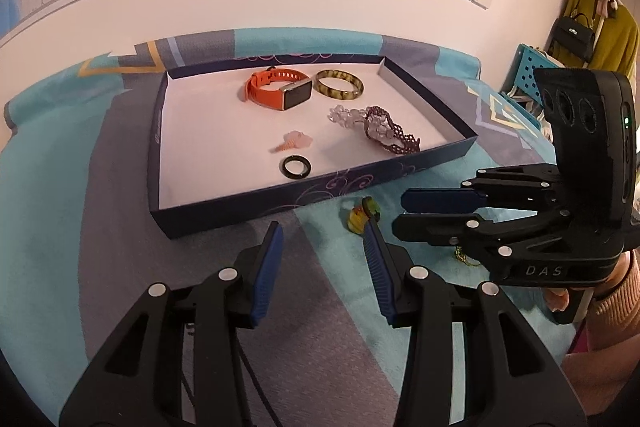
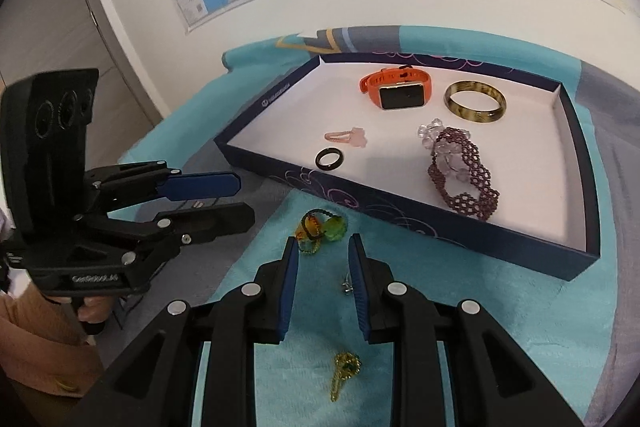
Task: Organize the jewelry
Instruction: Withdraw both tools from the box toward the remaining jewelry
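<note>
Both grippers, left and right, hang spread and empty near the beads, outside the tray.

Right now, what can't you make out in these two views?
- Small silver piece: right wrist view, partly behind the right hand-held gripper; type unclear.
- Gold chain piece: left wrist view, mostly hidden under the other hand-held gripper.
- Yellow-green beaded piece: left wrist view, partly behind the left hand-held gripper.
</note>
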Demonstrator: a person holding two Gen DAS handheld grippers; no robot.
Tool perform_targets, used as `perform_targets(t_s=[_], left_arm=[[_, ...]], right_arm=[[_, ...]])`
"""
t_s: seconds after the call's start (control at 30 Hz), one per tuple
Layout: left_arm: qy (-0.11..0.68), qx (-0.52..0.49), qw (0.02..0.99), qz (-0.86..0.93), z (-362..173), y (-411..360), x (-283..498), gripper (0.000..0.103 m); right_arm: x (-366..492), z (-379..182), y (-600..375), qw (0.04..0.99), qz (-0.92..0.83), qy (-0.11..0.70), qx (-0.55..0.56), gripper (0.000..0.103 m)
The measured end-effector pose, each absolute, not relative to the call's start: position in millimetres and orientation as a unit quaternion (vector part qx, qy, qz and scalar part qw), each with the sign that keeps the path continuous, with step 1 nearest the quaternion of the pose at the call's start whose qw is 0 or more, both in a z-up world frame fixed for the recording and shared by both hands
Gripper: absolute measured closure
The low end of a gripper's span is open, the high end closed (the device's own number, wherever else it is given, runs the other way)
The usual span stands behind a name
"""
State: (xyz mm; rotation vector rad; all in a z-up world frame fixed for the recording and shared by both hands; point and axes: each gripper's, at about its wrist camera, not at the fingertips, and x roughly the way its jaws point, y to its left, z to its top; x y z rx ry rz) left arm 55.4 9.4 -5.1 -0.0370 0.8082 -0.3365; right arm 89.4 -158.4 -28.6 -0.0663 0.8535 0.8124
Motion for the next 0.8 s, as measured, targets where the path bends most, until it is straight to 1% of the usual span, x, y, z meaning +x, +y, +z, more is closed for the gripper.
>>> perform_targets(t_s=[0.07, 0.4, 0.8], left_arm=[[0.392, -0.017, 0.905, -0.164, -6.4, 8.6, 53.8, 0.058], [0.401, -0.014, 0.898, -0.181, -12.1, -0.8, 50.9, 0.055], [0.405, 0.006, 0.893, -0.196, -13.5, -19.8, 48.6, 0.052]], right_arm=[[88.7, -27.1, -163.6, 0.834, 0.378, 0.400, -0.026, 0.079], [80.8, -31.3, -217.9, 0.846, 0.336, 0.414, 0.022, 0.079], [53.9, -30.9, -209.1, 0.832, 0.368, 0.414, -0.009, 0.078]])
